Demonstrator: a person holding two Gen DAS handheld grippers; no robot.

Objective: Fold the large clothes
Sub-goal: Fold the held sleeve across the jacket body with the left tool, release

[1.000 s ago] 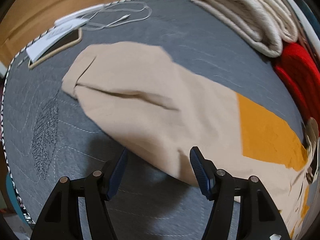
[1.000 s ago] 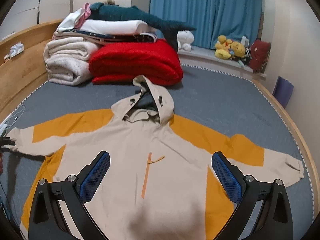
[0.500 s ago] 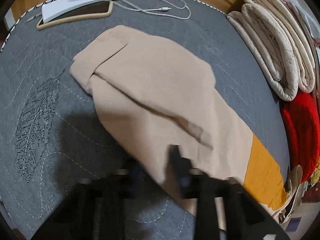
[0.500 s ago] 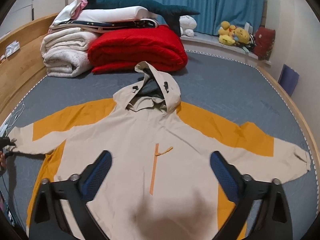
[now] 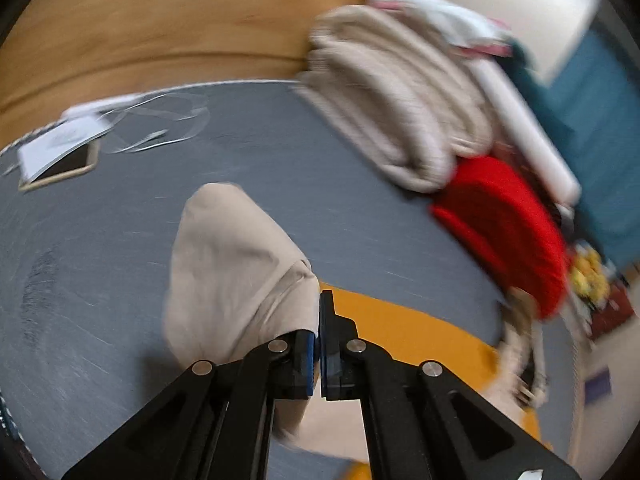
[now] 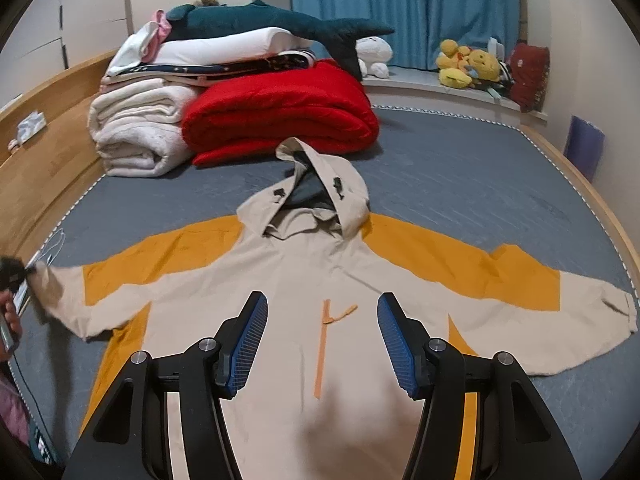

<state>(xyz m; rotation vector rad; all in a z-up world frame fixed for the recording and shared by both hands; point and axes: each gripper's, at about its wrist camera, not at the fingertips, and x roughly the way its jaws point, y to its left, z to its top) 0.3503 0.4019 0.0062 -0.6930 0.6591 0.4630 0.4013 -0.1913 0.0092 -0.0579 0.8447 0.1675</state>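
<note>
1. Two views. Left wrist view, blurred: the left gripper (image 5: 320, 344) is clenched on the beige sleeve (image 5: 236, 272) of the jacket at lower centre. A phone (image 5: 60, 162) and paper (image 5: 60, 142) sit at the left edge; their writing is unreadable.
2. Right wrist view: the right gripper (image 6: 322, 346) hangs released over the jacket (image 6: 304, 280), spread flat on the grey bed (image 6: 460, 184) mid-frame. No lettering can be read. A red blanket (image 6: 280, 116) lies above.

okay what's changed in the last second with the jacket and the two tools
The left tool went from open above the beige sleeve to shut on the cuff end, lifting it toward the jacket body. The right tool stays open, hovering over the chest; the rest of the jacket lies spread flat as before.
</note>
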